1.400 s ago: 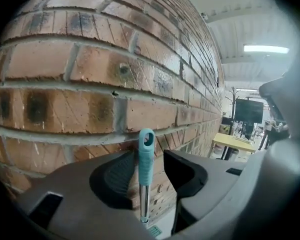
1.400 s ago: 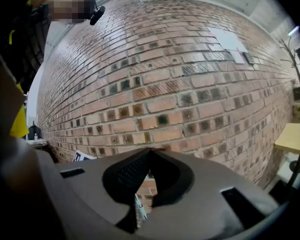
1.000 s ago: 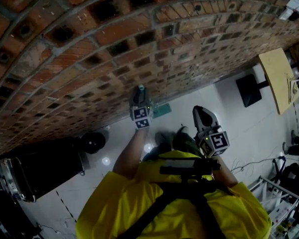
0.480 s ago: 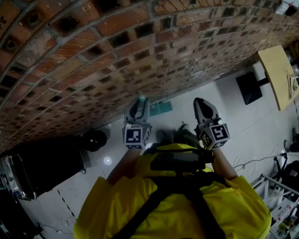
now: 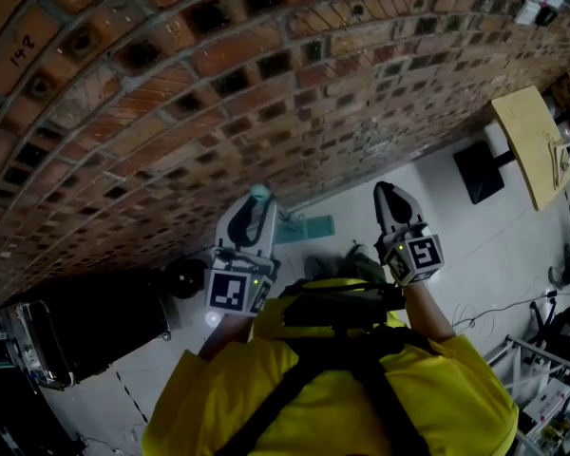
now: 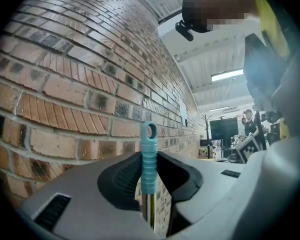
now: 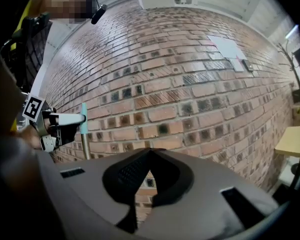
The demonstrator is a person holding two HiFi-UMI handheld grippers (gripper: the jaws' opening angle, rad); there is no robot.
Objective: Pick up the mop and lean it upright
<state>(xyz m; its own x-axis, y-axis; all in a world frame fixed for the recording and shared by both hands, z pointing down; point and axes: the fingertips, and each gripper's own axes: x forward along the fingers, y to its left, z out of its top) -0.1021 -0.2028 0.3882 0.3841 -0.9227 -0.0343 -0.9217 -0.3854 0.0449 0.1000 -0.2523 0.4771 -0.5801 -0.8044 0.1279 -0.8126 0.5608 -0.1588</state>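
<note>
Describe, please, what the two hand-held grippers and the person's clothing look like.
The left hand-held gripper and the right hand-held gripper have pale grey tapering shells with black ribbed pads. Each carries a cube of black-and-white square markers. The person wears a yellow top crossed by dark straps.

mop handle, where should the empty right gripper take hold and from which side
Grip the metal pole just below the teal ribbed grip, which the left gripper clamps. Come in sideways from the person's right: the pole stands upright near the brick wall, so level jaws should close squarely around it.
</note>
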